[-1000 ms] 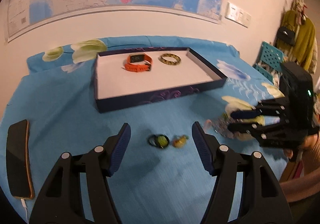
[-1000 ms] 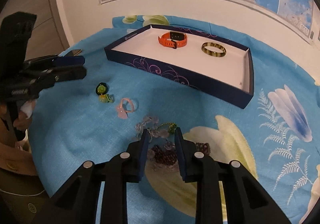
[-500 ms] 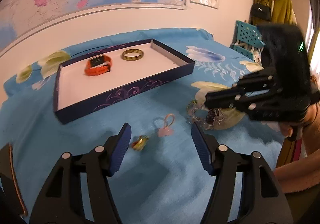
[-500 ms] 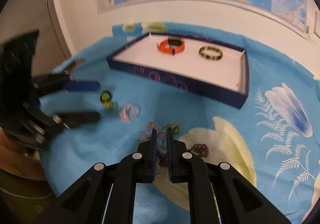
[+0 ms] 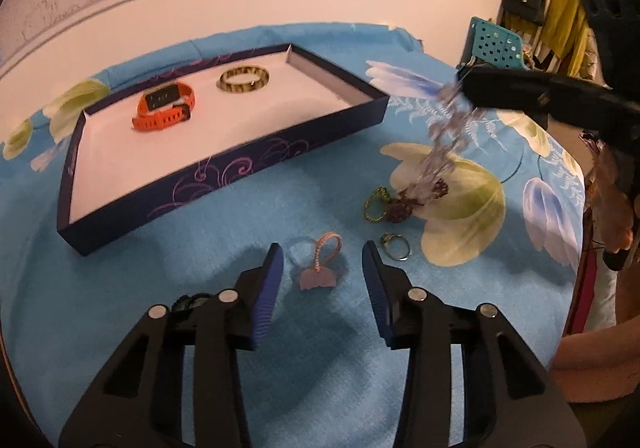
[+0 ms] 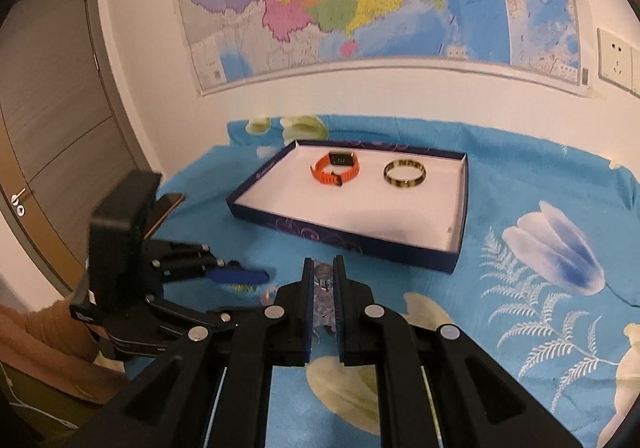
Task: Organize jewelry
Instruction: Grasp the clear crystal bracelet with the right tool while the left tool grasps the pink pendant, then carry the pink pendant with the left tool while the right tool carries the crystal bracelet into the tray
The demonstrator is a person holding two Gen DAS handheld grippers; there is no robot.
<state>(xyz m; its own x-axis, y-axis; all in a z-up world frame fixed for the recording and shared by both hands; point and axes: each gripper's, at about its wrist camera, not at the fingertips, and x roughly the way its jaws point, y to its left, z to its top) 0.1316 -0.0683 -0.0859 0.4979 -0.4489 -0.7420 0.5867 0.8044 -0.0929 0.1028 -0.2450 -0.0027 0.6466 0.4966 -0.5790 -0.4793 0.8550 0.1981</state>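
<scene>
Since a second ago the right gripper [image 6: 321, 280] has closed on the clear bead strand [image 5: 444, 139] and lifted it off the blue flowered cloth [image 5: 120, 288]; its jaws are now clamped together on the beads, and the strand hangs blurred from the tips, its lower end just above or still touching the dark beaded piece [image 5: 404, 207] on the cloth. The lift looks meant to free the strand from the tangle before carrying it to the tray [image 5: 224, 171], which sits farther back and already holds the orange watch [image 5: 164, 111] and the patterned bangle [image 5: 243, 79] side by side, with open floor to their right. The left gripper [image 5: 323, 268] has swung right; its jaws stand apart and empty around the pink tassel charm [image 5: 320, 268], probably the next pick. A small ring [image 5: 396, 246] lies just right of it.
</scene>
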